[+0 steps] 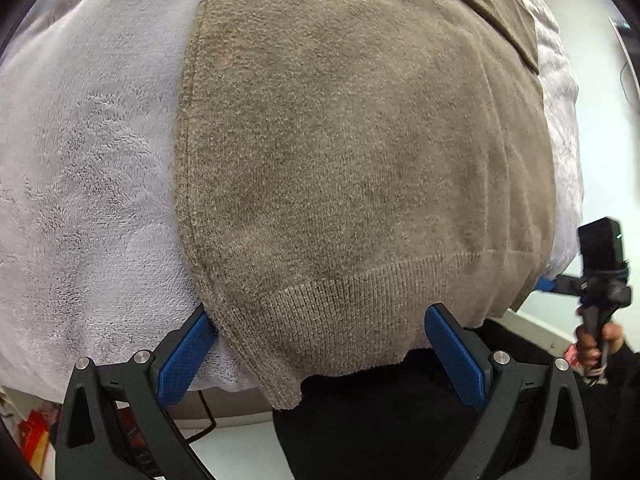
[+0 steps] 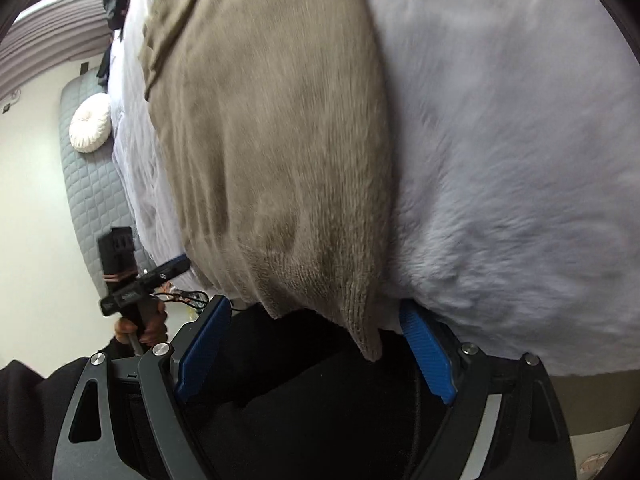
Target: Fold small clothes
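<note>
A tan knit sweater lies spread on a fluffy white blanket, its ribbed hem hanging over the near edge. My left gripper is open, its blue pads either side of the hem's left corner, not closed on it. In the right wrist view the sweater lies to the left of the blanket. My right gripper is open around the hem's right corner, which dangles between the pads. Each gripper shows in the other's view: the right one, the left one.
A folded tan piece lies at the far end of the sweater. A grey quilted headboard with a round white cushion stands beyond the bed. The person's dark clothing is below the bed edge.
</note>
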A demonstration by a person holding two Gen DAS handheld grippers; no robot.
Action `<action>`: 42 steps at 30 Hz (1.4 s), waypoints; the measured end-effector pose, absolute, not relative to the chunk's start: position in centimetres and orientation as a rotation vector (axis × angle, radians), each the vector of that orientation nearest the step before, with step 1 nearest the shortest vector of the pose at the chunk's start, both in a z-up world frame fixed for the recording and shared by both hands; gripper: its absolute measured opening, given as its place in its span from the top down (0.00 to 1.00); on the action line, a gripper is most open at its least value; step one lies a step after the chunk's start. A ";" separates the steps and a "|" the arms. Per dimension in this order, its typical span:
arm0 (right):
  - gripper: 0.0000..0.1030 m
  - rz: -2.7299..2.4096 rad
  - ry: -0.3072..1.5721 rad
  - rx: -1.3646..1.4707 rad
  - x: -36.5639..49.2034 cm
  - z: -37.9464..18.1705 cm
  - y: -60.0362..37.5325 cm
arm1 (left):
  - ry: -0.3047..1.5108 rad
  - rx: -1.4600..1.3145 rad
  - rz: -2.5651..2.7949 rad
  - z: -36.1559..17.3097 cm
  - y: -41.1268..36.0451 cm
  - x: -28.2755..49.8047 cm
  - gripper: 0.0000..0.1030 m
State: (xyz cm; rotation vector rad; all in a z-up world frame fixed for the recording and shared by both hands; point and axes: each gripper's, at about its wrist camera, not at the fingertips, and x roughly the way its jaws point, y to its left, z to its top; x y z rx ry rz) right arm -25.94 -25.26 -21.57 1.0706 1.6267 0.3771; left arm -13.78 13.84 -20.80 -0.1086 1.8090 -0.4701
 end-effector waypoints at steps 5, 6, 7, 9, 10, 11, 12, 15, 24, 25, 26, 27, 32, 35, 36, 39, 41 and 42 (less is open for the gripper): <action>0.14 0.395 1.609 1.114 -25.9 -21.8 -23.7 | 1.799 -0.157 -0.473 -20.5 15.1 -13.4 0.08; 0.18 0.390 1.607 1.116 -25.9 -21.8 -23.7 | 1.799 -0.150 -0.474 -20.3 15.0 -13.4 0.11; 0.34 0.381 1.608 1.121 -25.9 -21.7 -23.7 | 1.798 -0.120 -0.471 -20.3 15.0 -13.4 0.21; 0.83 0.356 1.615 1.124 -26.1 -21.8 -24.1 | 1.794 -0.058 -0.461 -19.5 14.2 -14.0 0.47; 0.93 0.349 1.611 1.123 -26.2 -21.7 -24.2 | 1.791 -0.015 -0.453 -19.5 14.6 -13.9 0.64; 0.93 0.357 1.595 1.126 -26.0 -21.4 -24.3 | 1.789 0.008 -0.449 -19.3 14.9 -13.9 0.77; 0.93 0.374 1.579 1.127 -25.9 -21.1 -24.3 | 1.789 -0.002 -0.455 -19.1 15.6 -13.7 0.82; 0.93 0.439 1.529 1.158 -25.2 -19.8 -24.2 | 1.783 -0.106 -0.506 -18.2 17.4 -12.9 0.90; 0.93 0.523 1.485 1.159 -23.1 -18.1 -24.0 | 1.872 -0.128 -0.420 -19.7 19.7 -12.5 0.66; 0.93 0.521 1.490 1.161 -23.0 -18.3 -23.9 | 1.869 -0.142 -0.424 -19.8 19.8 -12.4 0.40; 0.93 0.519 1.497 1.161 -23.1 -18.5 -24.1 | 1.859 -0.154 -0.437 -19.8 19.6 -12.5 0.29; 0.93 0.517 1.508 1.164 -23.1 -18.7 -24.1 | 1.850 -0.148 -0.455 -19.7 19.2 -12.5 0.29; 0.93 0.480 1.569 1.153 -23.7 -20.0 -24.2 | 1.833 -0.009 -0.496 -19.5 17.6 -12.8 0.54; 0.93 0.491 1.524 1.162 -23.7 -18.9 -24.2 | 1.816 0.029 -0.511 -18.6 18.4 -12.7 0.93; 0.93 0.505 1.488 1.190 -23.6 -18.5 -24.4 | 1.816 -0.048 -0.540 -18.1 18.9 -12.4 0.93; 0.93 0.524 1.376 1.273 -22.9 -17.1 -25.3 | 1.754 -0.206 -0.591 -15.7 20.2 -10.9 0.93; 0.93 0.527 1.294 1.320 -21.9 -16.1 -26.0 | 1.703 -0.251 -0.606 -14.5 20.2 -9.4 0.93; 0.93 0.529 1.261 1.337 -21.4 -15.8 -26.1 | 1.674 -0.287 -0.608 -13.9 20.1 -8.3 0.93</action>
